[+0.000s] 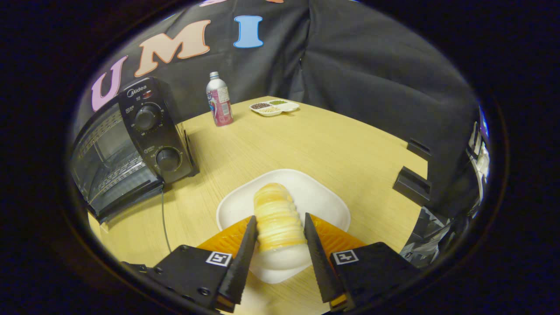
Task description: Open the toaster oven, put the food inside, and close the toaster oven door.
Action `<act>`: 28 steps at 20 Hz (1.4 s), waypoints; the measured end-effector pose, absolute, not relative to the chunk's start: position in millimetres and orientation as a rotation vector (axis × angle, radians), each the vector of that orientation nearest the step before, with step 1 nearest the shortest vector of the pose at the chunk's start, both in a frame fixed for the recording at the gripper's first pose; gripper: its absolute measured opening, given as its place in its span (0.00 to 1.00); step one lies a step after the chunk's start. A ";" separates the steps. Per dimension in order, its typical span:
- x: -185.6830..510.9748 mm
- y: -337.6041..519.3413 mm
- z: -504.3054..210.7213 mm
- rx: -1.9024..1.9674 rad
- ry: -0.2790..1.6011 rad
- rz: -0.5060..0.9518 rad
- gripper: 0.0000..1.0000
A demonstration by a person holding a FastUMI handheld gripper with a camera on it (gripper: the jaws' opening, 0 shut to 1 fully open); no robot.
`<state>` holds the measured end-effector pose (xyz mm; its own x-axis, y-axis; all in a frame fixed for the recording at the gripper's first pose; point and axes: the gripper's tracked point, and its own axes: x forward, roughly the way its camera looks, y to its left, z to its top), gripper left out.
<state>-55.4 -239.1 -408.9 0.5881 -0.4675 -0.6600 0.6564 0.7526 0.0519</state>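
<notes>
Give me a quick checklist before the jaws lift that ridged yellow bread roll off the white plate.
1. Ridged yellow bread roll between the jaws: ok.
2. Both fingers pressing the roll: cannot tell.
3. Roll resting on the white square plate: ok.
4. Black toaster oven door open: not ok, looks closed.
5. Wooden table path toward the oven clear; pink bottle and small sectioned dish stand far beyond: ok.
</notes>
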 end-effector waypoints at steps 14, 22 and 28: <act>-35.0 -204.7 -329.0 0.449 0.485 -0.596 0.51; 25.1 -92.6 -279.1 0.742 0.373 -0.389 0.51; 84.9 -50.0 -289.1 0.807 0.399 -0.349 0.52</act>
<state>84.9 -50.0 -289.1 0.8700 -0.1479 -0.4703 0.4461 0.6425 0.6231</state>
